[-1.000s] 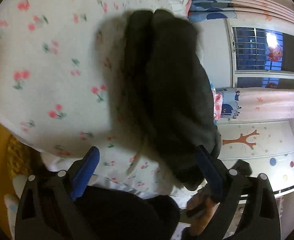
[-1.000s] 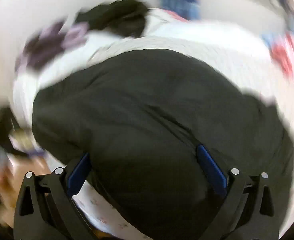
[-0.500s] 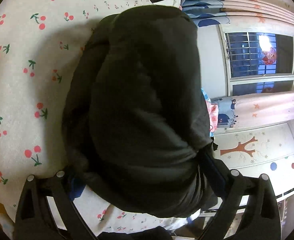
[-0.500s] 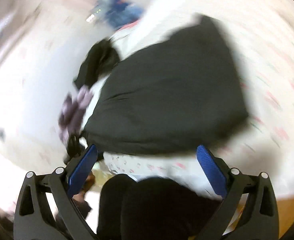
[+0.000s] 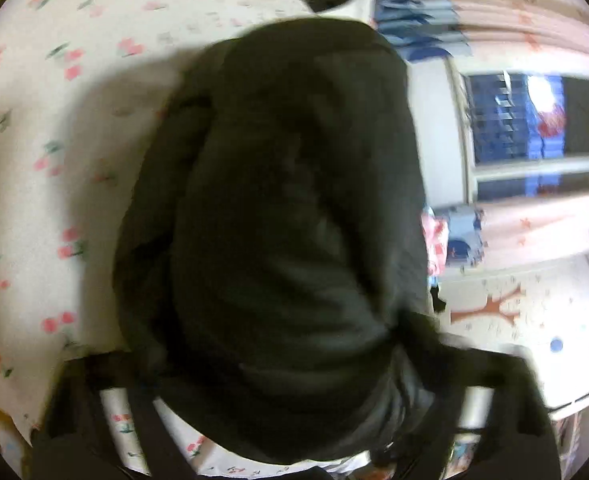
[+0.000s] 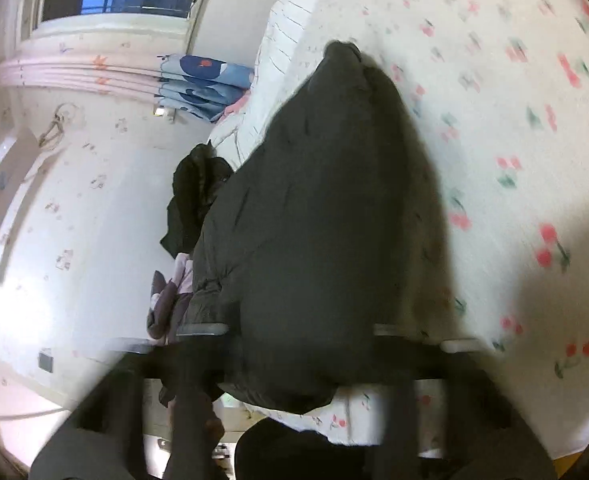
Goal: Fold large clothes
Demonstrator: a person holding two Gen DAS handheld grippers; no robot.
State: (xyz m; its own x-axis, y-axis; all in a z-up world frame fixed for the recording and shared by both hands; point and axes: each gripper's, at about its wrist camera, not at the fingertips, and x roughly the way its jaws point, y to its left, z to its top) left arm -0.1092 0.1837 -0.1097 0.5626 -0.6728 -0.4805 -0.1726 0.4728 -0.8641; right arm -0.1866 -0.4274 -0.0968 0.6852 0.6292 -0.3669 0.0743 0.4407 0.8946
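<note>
A large dark padded garment lies folded into a thick bundle on the bed with the cherry-print sheet. It fills the middle of both views; in the right wrist view it stretches away from the bed's near edge. My left gripper straddles the bundle's near end, its fingers wide apart and blurred by motion. My right gripper also straddles the near end with fingers wide apart. Whether the pads touch the cloth is hidden by blur.
A second dark garment and a purple-and-white one lie at the bed's side by the wall. A window with pink curtains and a folded blue blanket stand beyond the bed.
Both grippers have closed in on the bundle's near end. The right wrist view swung round from a far blurred look at the bundle to a close one along its length.
</note>
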